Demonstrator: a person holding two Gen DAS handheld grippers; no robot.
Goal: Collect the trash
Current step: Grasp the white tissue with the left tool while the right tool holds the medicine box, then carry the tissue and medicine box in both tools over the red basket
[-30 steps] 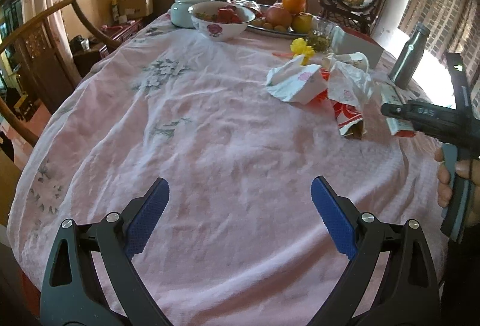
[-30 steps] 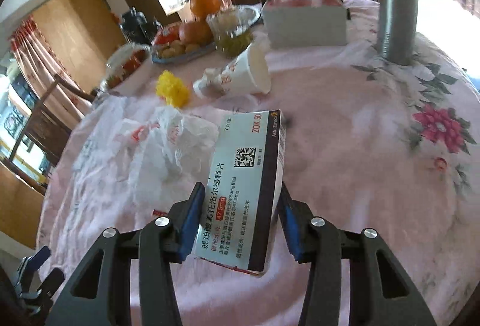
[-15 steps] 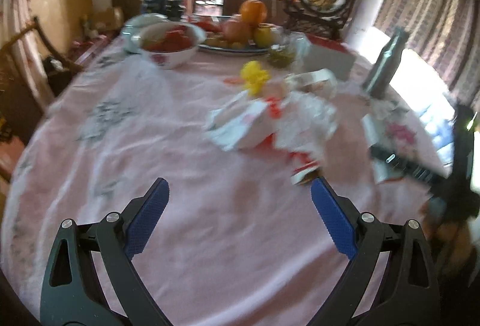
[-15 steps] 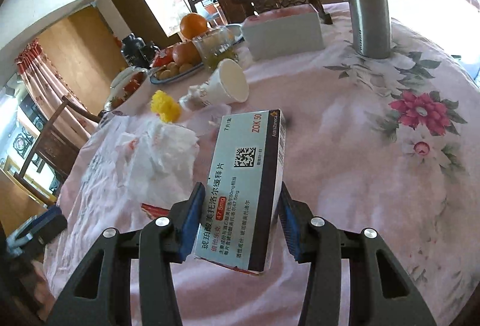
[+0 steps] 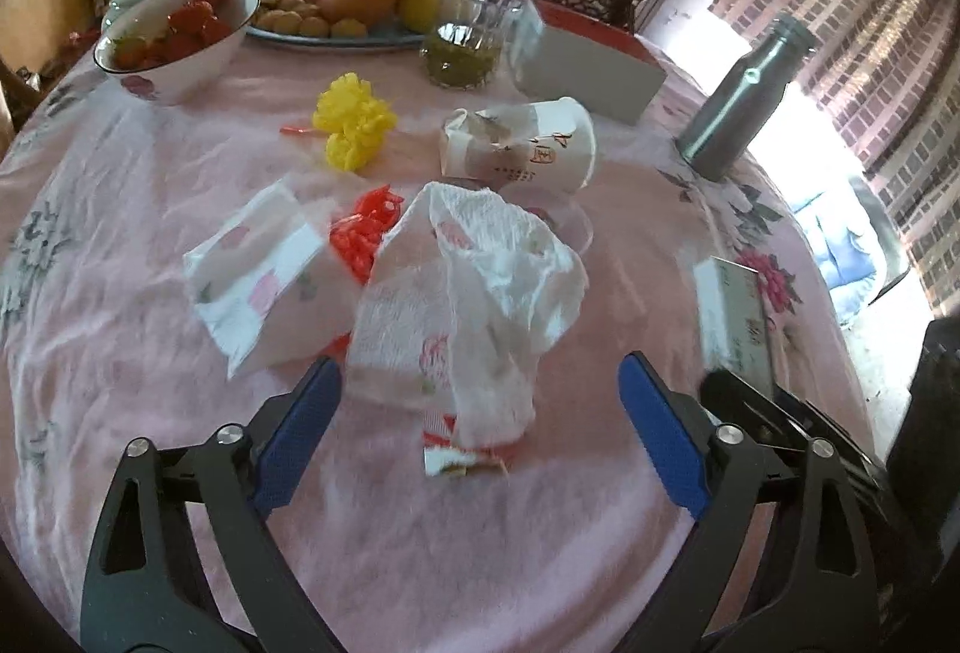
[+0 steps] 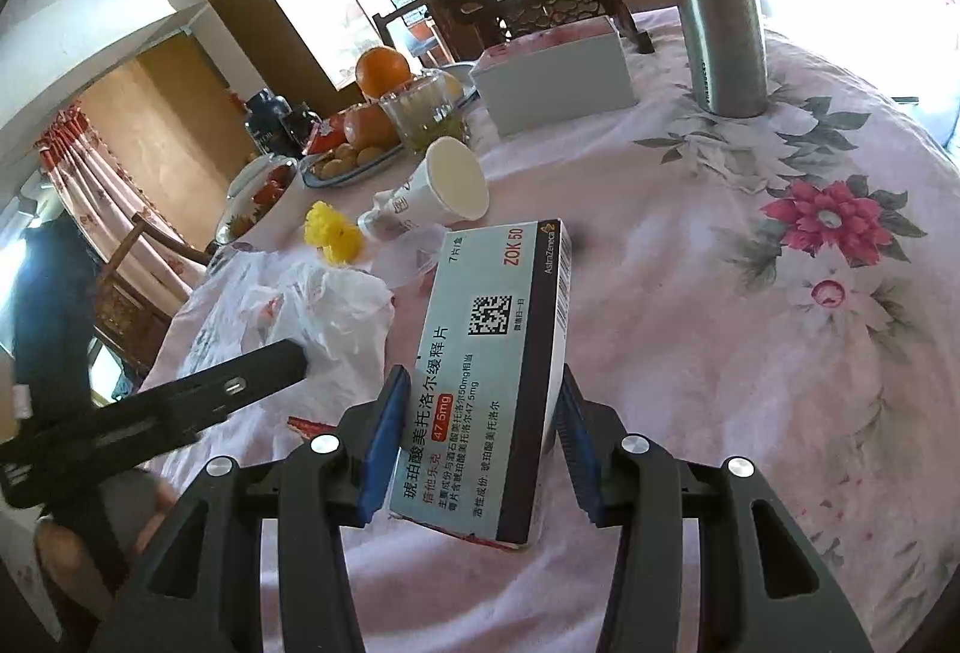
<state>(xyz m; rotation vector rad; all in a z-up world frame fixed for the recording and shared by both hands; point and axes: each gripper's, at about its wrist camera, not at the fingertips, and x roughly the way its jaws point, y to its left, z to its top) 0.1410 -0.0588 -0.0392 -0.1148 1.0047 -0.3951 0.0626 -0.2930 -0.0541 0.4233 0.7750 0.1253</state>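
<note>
Wide-spread, the left gripper point(image 5: 480, 425) hangs over the pink floral tablecloth point(image 5: 150, 353) with its blue pads point(image 5: 297, 440) either side of a crumpled white paper napkin with pink print point(image 5: 474, 305). Its jaws have just been closing a little, yet neither pad presses on the napkin; the left pad sits just beside the napkin's lower edge and the right pad stands well apart from it. A torn red-and-white wrapper scrap point(image 5: 462, 458) lies on the cloth under the napkin's near end.

Clamped between the right gripper's point(image 6: 474, 437) blue pads is a flat white-and-grey cardboard medicine box with black printing point(image 6: 486, 377), gripped by its long sides and tilted up off the cloth.

More trash lies beyond the napkin: a second folded white napkin point(image 5: 264, 281), a red crinkled plastic piece point(image 5: 363, 233), a yellow crumpled wad point(image 5: 354, 122), and a tipped-over white paper cup point(image 5: 534, 149) lying on its side. A grey metal bottle point(image 5: 744, 101) stands upright near the table's far right edge.
</note>
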